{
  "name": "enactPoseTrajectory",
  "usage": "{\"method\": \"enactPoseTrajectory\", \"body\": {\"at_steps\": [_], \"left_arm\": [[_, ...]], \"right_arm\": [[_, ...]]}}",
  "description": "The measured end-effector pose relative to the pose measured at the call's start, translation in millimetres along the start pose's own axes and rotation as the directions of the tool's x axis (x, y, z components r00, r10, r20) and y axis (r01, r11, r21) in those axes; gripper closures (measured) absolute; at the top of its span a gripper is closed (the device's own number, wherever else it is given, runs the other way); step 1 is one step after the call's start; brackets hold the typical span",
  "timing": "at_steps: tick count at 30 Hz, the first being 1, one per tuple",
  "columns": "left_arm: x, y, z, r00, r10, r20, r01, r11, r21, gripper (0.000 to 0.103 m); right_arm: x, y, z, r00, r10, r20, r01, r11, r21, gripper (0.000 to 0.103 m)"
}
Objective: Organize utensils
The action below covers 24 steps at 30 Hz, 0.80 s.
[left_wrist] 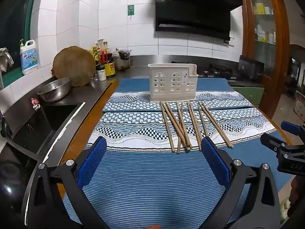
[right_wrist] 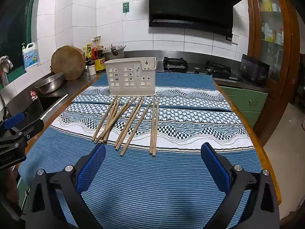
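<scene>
Several wooden chopsticks (left_wrist: 183, 126) lie spread on a blue patterned cloth (left_wrist: 133, 171), in front of a white plastic utensil holder (left_wrist: 172, 83) with window-shaped cutouts. My left gripper (left_wrist: 153, 145) is open and empty, just short of the chopsticks' near ends. In the right wrist view the chopsticks (right_wrist: 129, 120) and the holder (right_wrist: 131, 76) lie ahead to the left. My right gripper (right_wrist: 153, 150) is open and empty above the cloth (right_wrist: 171, 181). Each gripper shows at the edge of the other's view, the right gripper (left_wrist: 286, 145) and the left gripper (right_wrist: 15, 133).
A sink (left_wrist: 49, 118), a steel colander (left_wrist: 54, 89), a round wooden board (left_wrist: 74, 65) and sauce bottles (left_wrist: 103, 61) stand at the left. A gas stove (right_wrist: 198, 66) and a black range hood (right_wrist: 190, 5) are behind. A wooden cabinet (right_wrist: 272, 38) is at the right.
</scene>
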<state>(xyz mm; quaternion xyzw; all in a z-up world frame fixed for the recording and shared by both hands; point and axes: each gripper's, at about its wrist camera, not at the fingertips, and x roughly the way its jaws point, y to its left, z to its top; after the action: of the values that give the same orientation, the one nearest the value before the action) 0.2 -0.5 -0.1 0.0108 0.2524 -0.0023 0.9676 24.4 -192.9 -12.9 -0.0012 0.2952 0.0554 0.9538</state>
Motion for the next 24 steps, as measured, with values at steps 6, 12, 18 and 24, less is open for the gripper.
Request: {"method": "enactPoseTrajectory", "body": {"at_steps": [6, 12, 18, 24], "left_arm": [[-1.5, -4.2, -3.7, 1.000, 0.002, 0.003, -0.002, 1.000, 0.002, 0.005], [-4.7, -3.4, -3.5, 1.000, -0.004, 0.003, 0.004, 1.000, -0.002, 0.005], [1.5, 0.1, 0.8, 1.000, -0.013, -0.012, 0.013, 1.000, -0.010, 0.005], [3.1, 1.4, 0.9, 1.000, -0.019, -0.016, 0.019, 1.000, -0.009, 0.005]], "right_arm": [[-0.2, 1.2, 0.5, 1.000, 0.000, -0.003, 0.000, 1.000, -0.006, 0.006], [1.3, -1.9, 0.1, 1.000, 0.003, -0.004, -0.003, 1.000, 0.007, 0.006], [1.4, 0.2, 4.0, 1.000, 0.003, -0.002, -0.003, 1.000, 0.003, 0.006], [5.1, -0.4, 3.7, 1.000, 0.006, -0.004, -0.006, 1.000, 0.004, 0.006]]}}
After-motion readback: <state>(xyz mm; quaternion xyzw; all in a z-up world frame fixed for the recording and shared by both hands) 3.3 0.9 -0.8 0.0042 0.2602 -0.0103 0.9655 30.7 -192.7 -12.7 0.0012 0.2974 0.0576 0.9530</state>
